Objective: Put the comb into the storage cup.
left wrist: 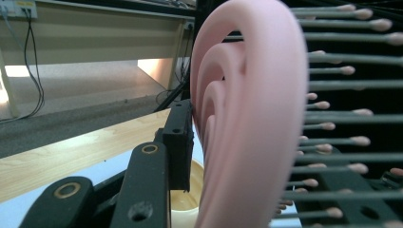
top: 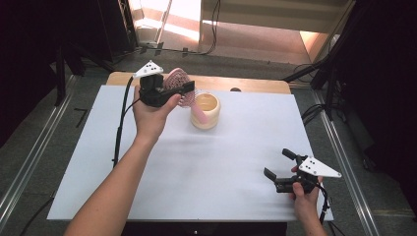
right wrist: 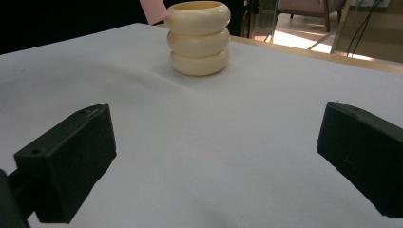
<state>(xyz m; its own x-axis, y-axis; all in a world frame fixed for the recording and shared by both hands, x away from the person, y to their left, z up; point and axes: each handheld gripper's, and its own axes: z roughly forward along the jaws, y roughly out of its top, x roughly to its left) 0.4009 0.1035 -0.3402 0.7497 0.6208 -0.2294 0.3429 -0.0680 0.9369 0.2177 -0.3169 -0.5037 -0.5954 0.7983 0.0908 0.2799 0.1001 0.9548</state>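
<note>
Jaws of the left gripper (top: 183, 88) were clamped on the head of one pink hairbrush (top: 178, 84), held above the far side of the white worktop (top: 196, 162). Jaws of the right gripper (top: 279, 169) stood wide apart, holding nothing, low over the near right corner. Brush: one; long axis slanting down from the head to the handle, whose end sat inside the cup (top: 205, 111). Head oval, ridged smooth plastic; thin bristles (left wrist: 332, 114) with rounded tips. Cup: one; cream, three stacked rounded rings, upright.
</note>
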